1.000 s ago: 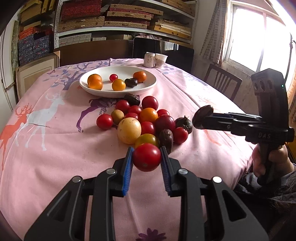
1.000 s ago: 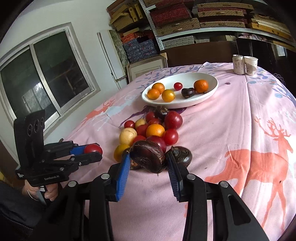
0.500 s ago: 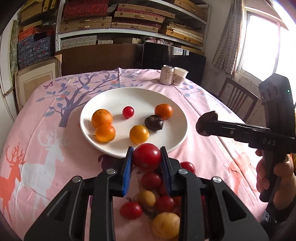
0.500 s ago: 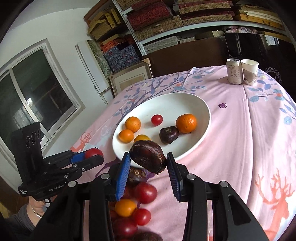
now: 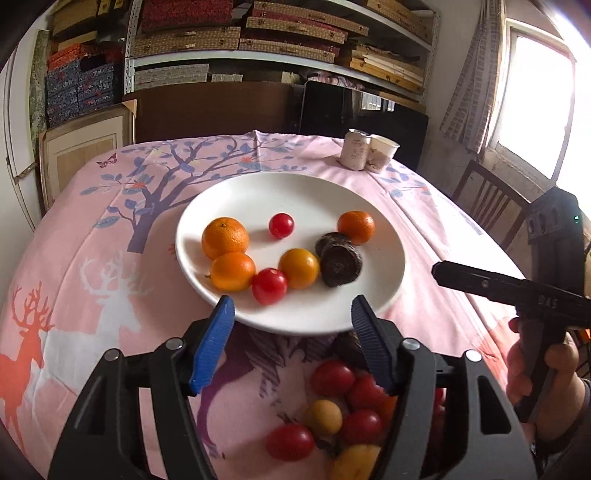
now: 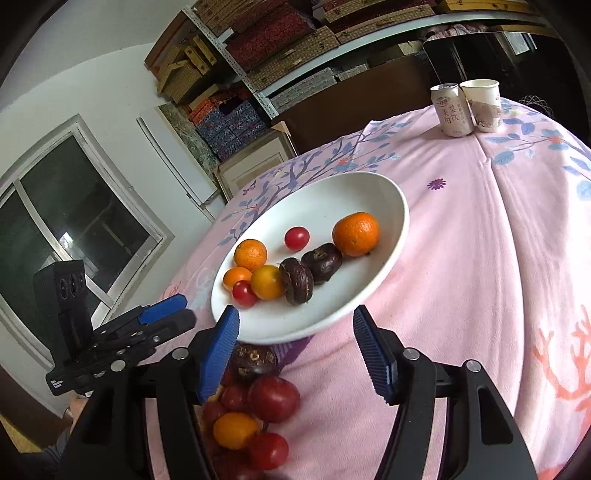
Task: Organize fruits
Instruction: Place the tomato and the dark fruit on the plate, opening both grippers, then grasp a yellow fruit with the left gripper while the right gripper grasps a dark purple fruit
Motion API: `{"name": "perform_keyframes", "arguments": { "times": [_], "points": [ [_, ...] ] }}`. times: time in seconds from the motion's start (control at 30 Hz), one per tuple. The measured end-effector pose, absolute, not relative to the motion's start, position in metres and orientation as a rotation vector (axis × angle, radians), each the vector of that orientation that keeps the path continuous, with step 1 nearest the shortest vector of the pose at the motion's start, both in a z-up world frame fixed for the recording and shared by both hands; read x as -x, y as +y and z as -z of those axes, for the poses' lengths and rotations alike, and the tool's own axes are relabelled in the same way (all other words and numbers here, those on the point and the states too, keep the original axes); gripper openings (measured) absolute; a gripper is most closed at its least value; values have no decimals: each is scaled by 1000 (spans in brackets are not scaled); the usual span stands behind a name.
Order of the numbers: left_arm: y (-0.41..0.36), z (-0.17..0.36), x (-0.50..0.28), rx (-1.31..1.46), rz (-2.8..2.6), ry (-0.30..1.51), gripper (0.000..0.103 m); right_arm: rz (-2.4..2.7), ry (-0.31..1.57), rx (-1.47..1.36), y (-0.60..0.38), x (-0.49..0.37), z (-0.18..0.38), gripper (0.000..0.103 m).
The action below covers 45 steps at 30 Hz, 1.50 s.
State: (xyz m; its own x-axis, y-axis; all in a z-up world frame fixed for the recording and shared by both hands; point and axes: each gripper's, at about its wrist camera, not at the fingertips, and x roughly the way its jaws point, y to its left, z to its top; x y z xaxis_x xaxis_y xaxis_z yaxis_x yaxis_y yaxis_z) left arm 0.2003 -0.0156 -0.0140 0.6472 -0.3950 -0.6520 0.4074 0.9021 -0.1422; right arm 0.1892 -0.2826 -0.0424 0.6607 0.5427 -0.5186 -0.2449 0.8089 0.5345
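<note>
A white plate (image 5: 384,295) (image 6: 399,221) on the pink tablecloth holds oranges, red tomatoes and two dark brown fruits. A red tomato (image 5: 269,286) (image 6: 243,293) lies near the plate's front rim. A dark brown fruit (image 5: 340,264) (image 6: 296,281) lies beside another one. My left gripper (image 5: 291,314) is open and empty just before the plate's near rim. My right gripper (image 6: 295,325) is open and empty at the plate's near rim; it also shows in the left wrist view (image 5: 437,268). A pile of loose fruit (image 5: 340,406) (image 6: 255,413) lies on the cloth under both grippers.
A drink can (image 5: 354,149) (image 6: 451,109) and a paper cup (image 5: 382,153) (image 6: 480,105) stand at the table's far side. A wooden chair (image 5: 487,206) is at the right. Shelves with boxes (image 5: 229,33) stand behind the table.
Both grippers moved forward over the plate and opened. The red tomato dropped from the left gripper onto the plate, and the dark brown fruit dropped from the right.
</note>
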Motion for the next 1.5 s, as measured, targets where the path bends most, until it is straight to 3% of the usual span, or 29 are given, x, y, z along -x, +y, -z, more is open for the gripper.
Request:
{"name": "perform_keyframes", "arguments": {
  "times": [0.37, 0.47, 0.63, 0.67, 0.73, 0.77, 0.8, 0.87, 1.0, 1.33, 1.5],
  "points": [
    [-33, 45, -61, -237, 568, 764, 66, -394, 723, -370, -304, -115, 50, 67],
    [-36, 60, -55, -214, 585, 817, 44, -383, 727, -340, -300, -107, 52, 67],
    [-37, 64, -54, -180, 585, 815, 44, -373, 732, -336, -304, -99, 54, 67],
    [-39, 63, -54, -176, 583, 808, 44, -375, 730, -333, -304, -99, 54, 67],
    [-45, 62, -56, -182, 580, 796, 55, -369, 726, -319, -301, -98, 53, 67],
    [-50, 63, -56, -191, 572, 787, 67, -365, 727, -312, -300, -98, 53, 67],
    [-53, 64, -58, -200, 566, 785, 69, -363, 726, -307, -299, -97, 53, 67],
    [-57, 64, -55, -206, 580, 774, 62, -366, 724, -309, -299, -97, 52, 67],
    [-47, 60, -52, -161, 599, 741, 32, -391, 727, -294, -295, -95, 52, 67],
    [-30, 62, -43, -115, 581, 738, 33, -530, 762, -134, -265, -75, 53, 67],
    [-41, 72, -53, -169, 533, 818, 48, -517, 786, -132, -265, -72, 56, 67]
  ]
}}
